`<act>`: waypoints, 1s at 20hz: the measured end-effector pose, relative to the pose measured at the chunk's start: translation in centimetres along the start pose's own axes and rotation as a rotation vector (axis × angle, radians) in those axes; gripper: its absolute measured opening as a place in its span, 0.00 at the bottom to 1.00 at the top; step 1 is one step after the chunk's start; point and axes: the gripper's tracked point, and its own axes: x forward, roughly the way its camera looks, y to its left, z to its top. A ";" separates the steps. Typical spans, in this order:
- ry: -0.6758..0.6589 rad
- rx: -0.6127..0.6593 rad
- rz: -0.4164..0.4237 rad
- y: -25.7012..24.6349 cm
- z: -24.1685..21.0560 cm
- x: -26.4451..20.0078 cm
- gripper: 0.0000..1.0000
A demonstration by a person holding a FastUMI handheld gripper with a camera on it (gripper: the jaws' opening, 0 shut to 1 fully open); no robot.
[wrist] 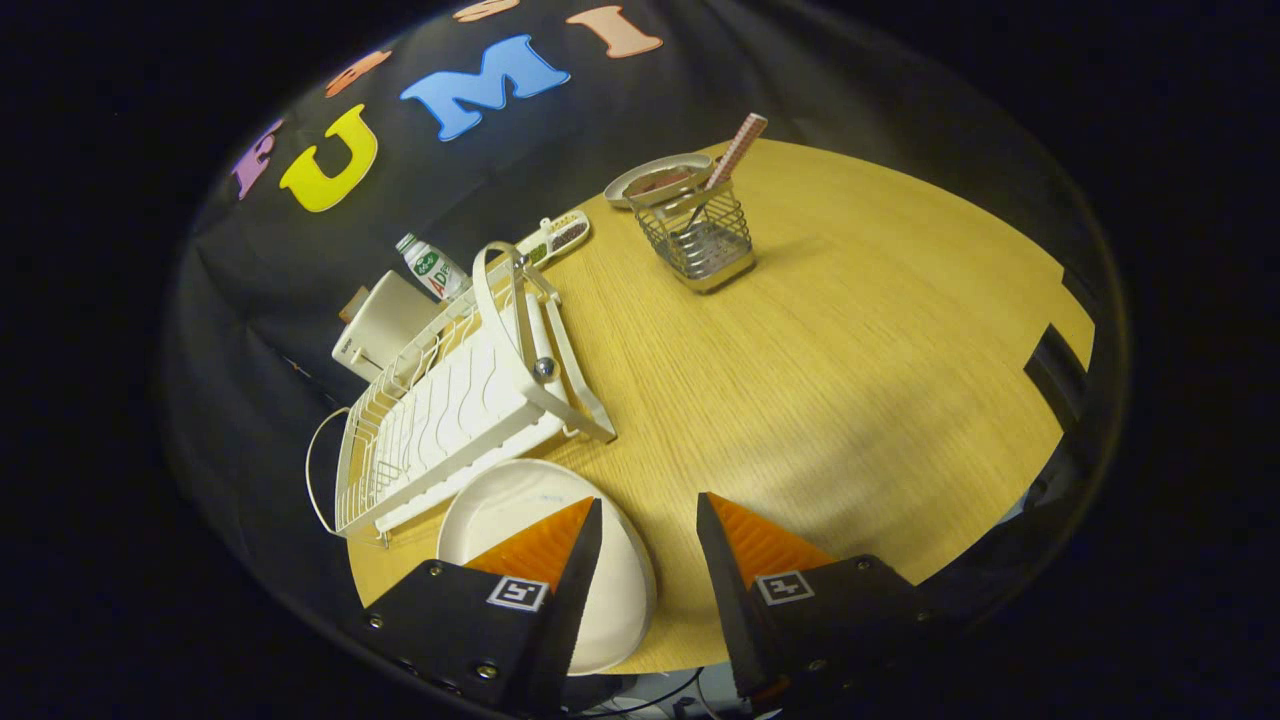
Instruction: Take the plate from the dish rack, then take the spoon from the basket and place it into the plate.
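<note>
Gripper view: gripper [648, 545] spread wide, nothing between the fingers [540, 550]; bare wooden table [800, 400] in the gap.

White plate [520, 505] flat on the table, partly under the left finger, rim reaching toward the gap; out of the dish rack [450, 410], which sits just beyond the left finger, touching or nearly touching the plate edge; hard to say which from this angle.

Wire basket [700, 240] well beyond the fingers, slightly right of their line; spoon [735, 150] standing in it, patterned handle tilted out over the rim; bowl end hidden inside the mesh, probably resting at the bottom.

A small dish [660, 178] just behind the basket; bottle [432, 268] and a cream box [385, 325] beyond the rack; none in the way.

Progress, judged from the layout: plate step looks done; spoon step not started; spoon untouched in the basket.

Remaining: reach forward to the basket, pinch the handle, lift clear of the mesh, carry back, set into the plate.
</note>
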 end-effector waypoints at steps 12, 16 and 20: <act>-0.339 0.099 -0.111 -2.3 18.2 0.9 0.61; -0.372 0.209 -0.147 -4.3 21.0 2.7 0.61; -0.383 0.291 -0.167 -6.0 22.7 4.1 0.61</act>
